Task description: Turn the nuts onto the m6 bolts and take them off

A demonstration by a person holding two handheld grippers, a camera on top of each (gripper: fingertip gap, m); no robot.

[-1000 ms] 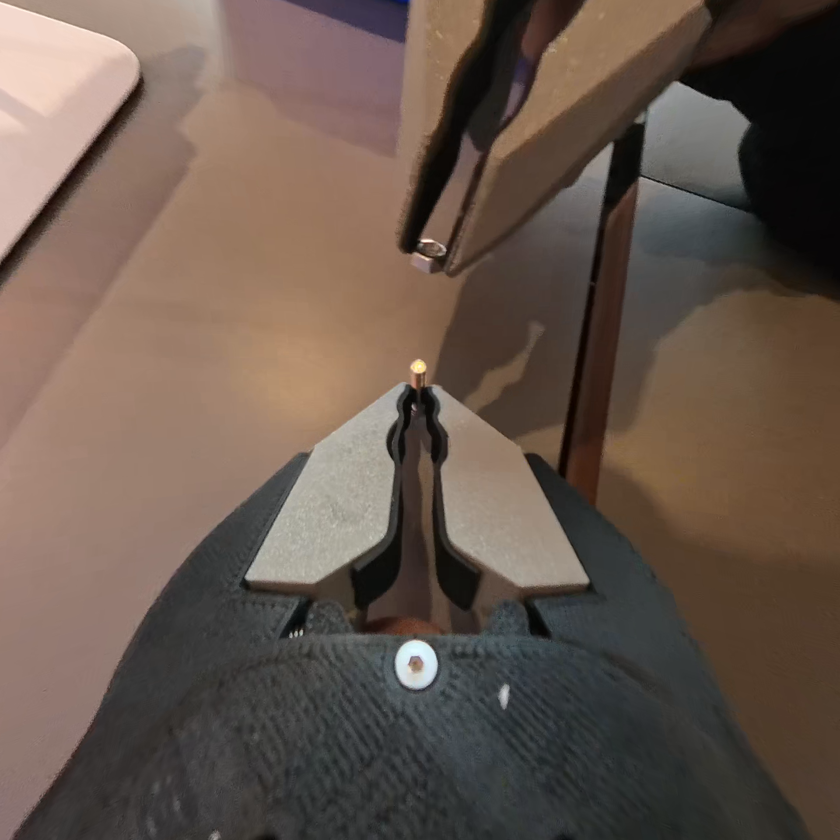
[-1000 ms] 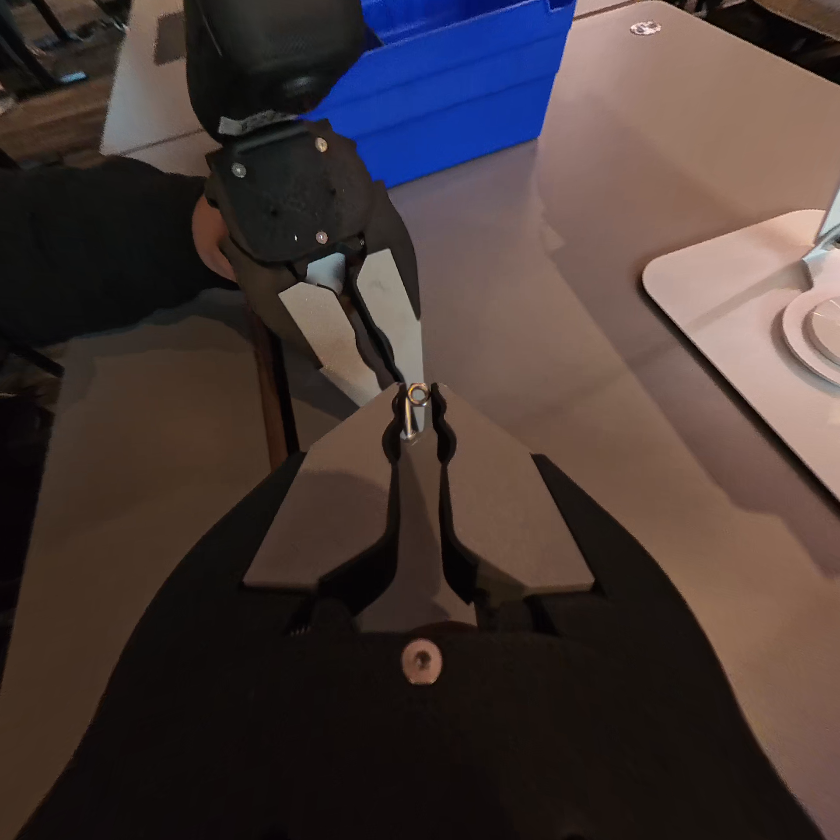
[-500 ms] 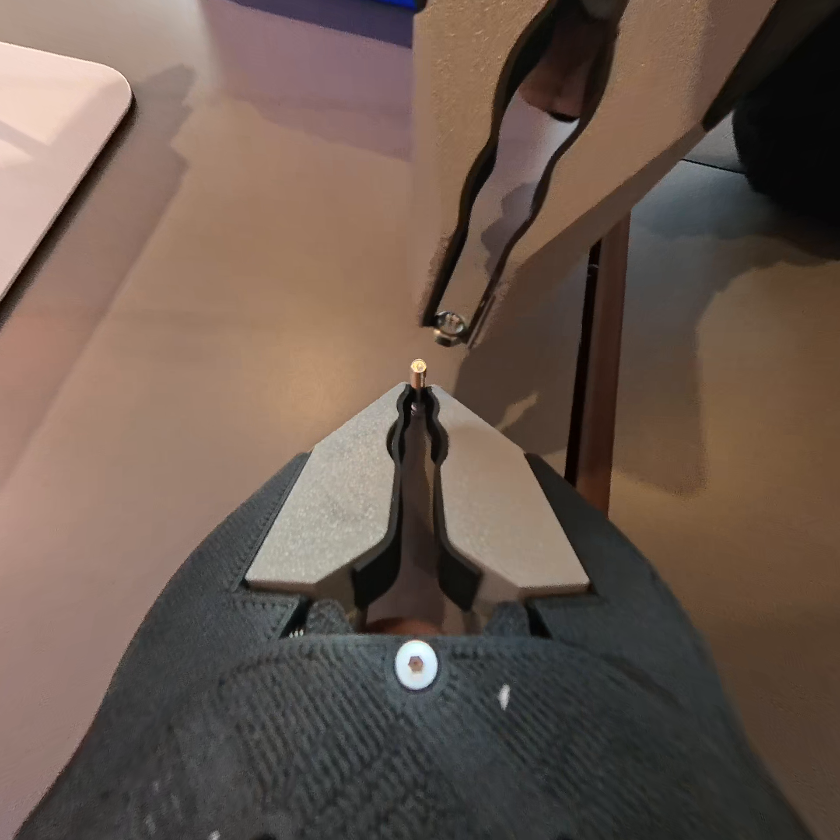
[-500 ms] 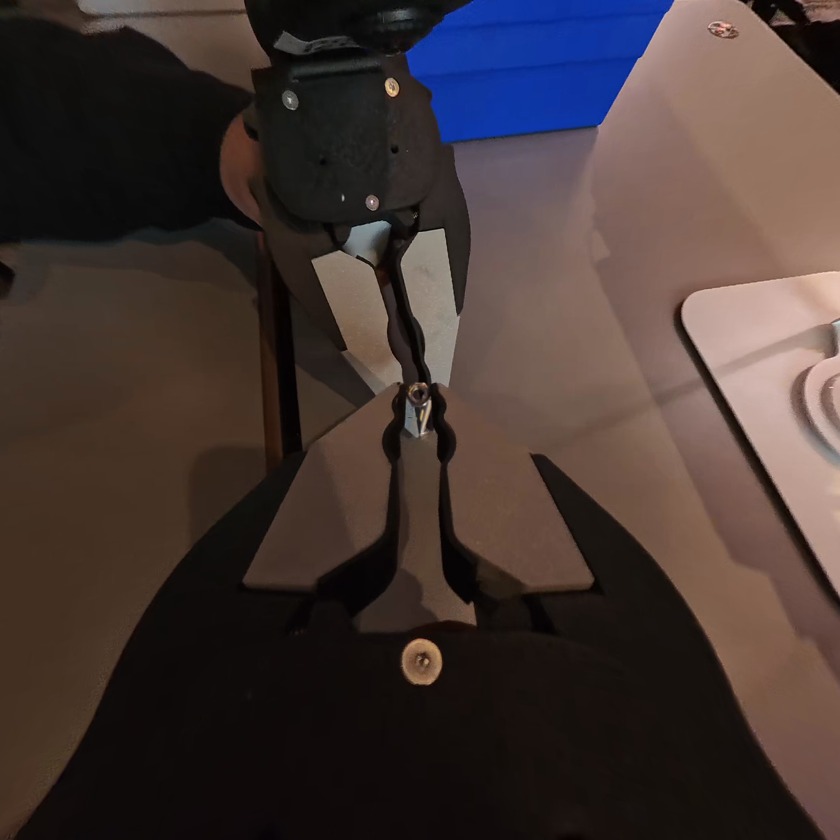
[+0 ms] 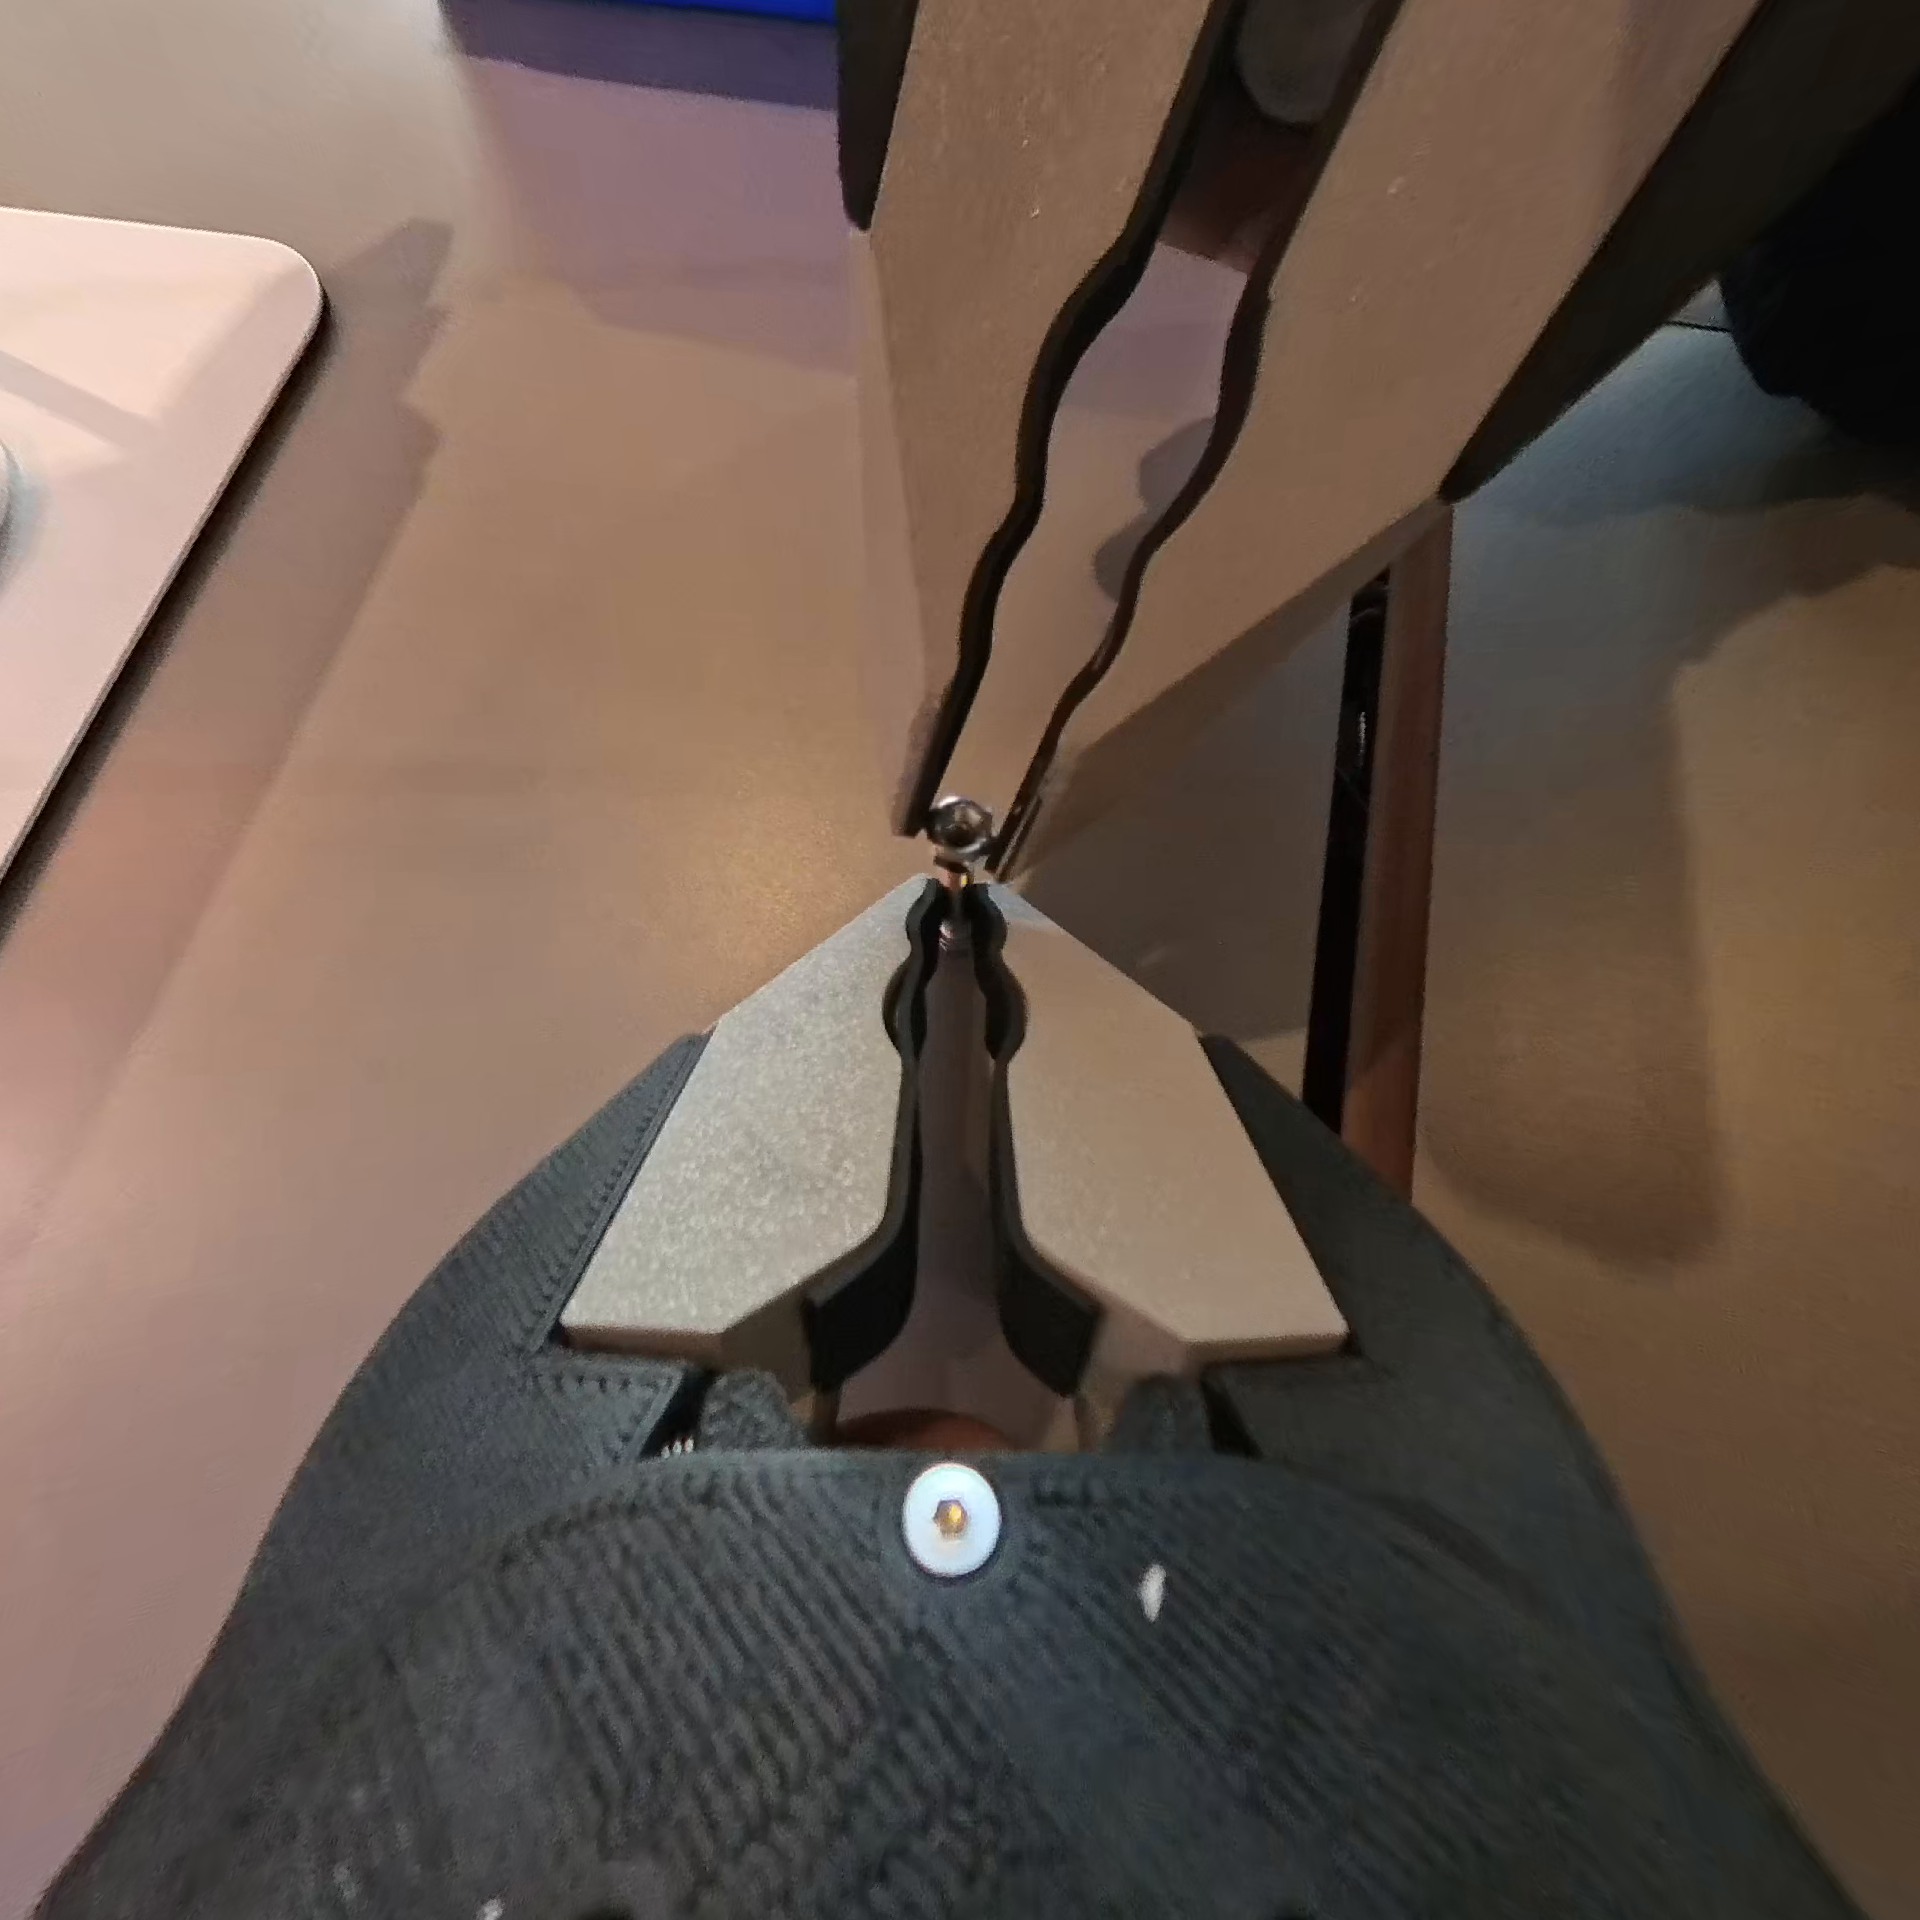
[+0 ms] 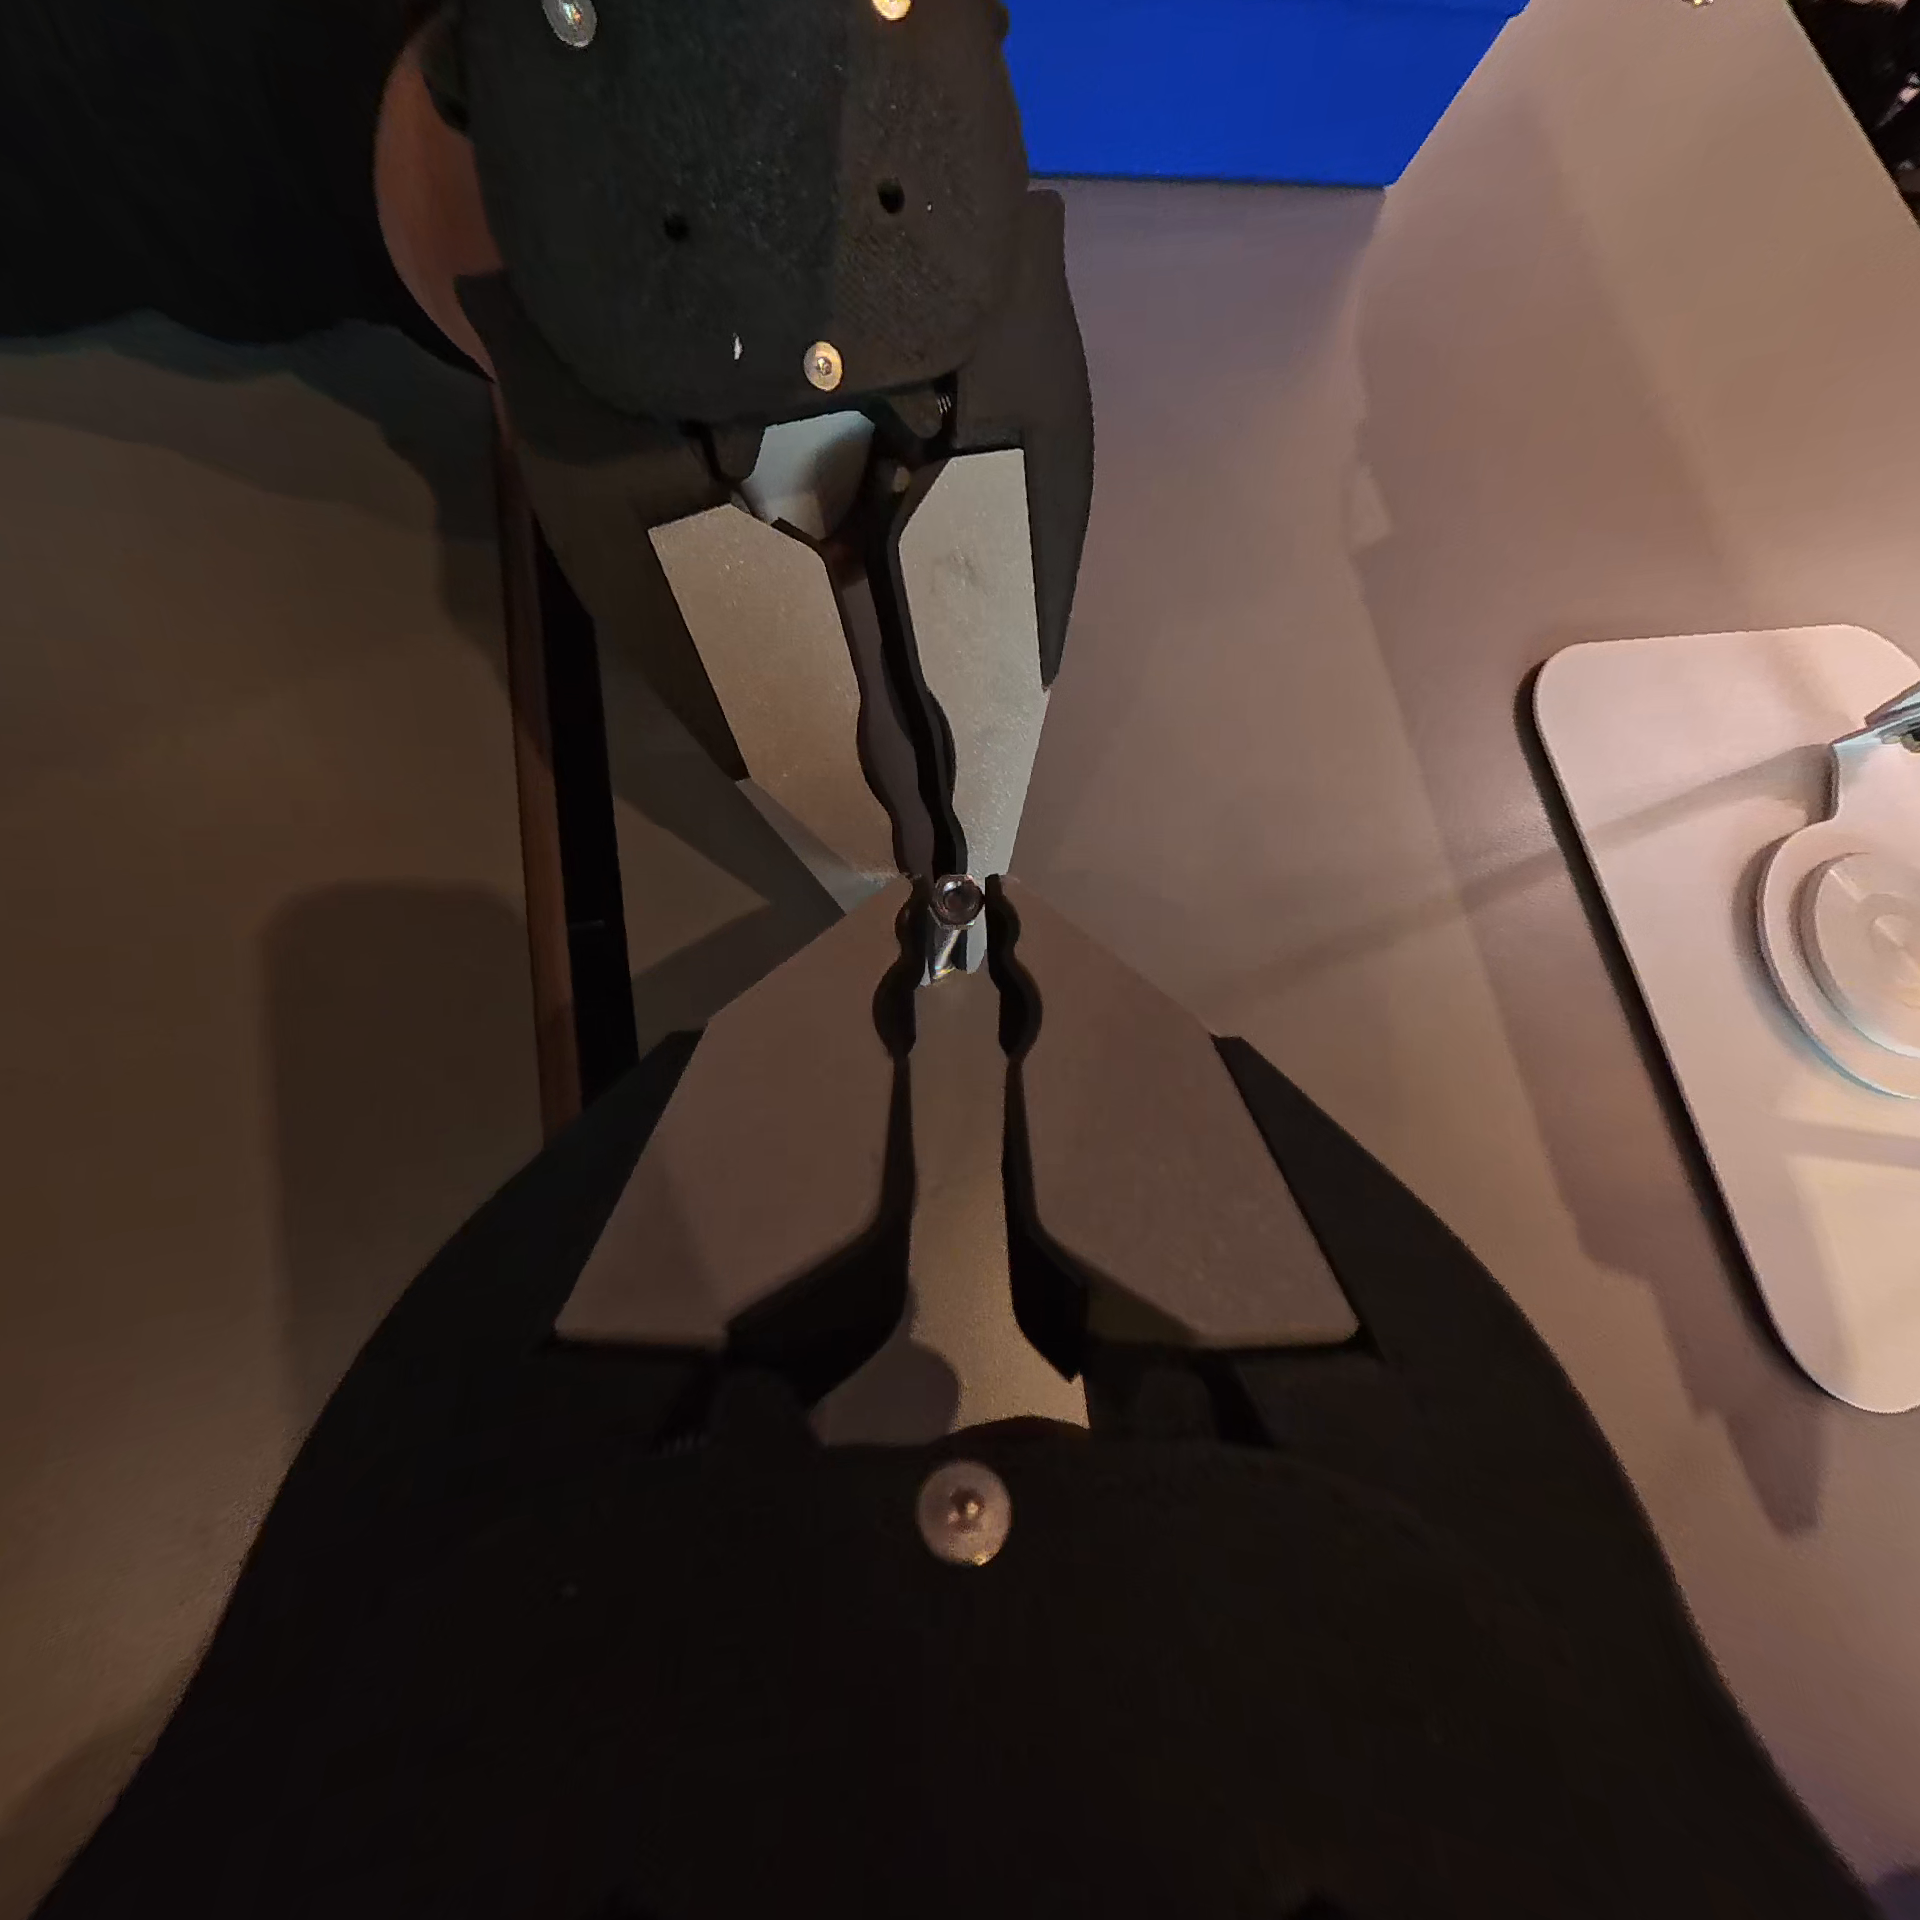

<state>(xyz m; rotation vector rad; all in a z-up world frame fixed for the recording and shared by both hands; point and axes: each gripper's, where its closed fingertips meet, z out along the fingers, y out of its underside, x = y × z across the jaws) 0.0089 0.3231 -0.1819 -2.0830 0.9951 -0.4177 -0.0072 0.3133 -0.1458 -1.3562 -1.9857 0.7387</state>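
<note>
Left gripper, nearest in the left wrist view, is clamped on the bolt; fingertips pinch the shank w/ the threaded end poking just past the tips, pointing away from the camera. Right at that end sits the nut, held by the right gripper, which comes down from the top of the view, fingers angled toward the left gripper's tips. Nut looks to be touching the bolt tip, hole facing the camera; can't tell if any thread is engaged.

Right wrist view, same meeting from the other side: right gripper is clenched on the nut at its very tips, a bright metal bit showing just below it between the fingers. Left gripper meets it tip to tip from the far side, its fingers pressed close together, black body above, a person's hand and dark sleeve behind it. Both grippers hang above the worktop, not resting on it.

Farther off: a dark gap runs across the worktop's surface, left of the grippers. A pale flat plate w/ a round metal disc lies on the worktop to the right, well apart from the nut & bolt. A blue bin stands at the far edge.
</note>
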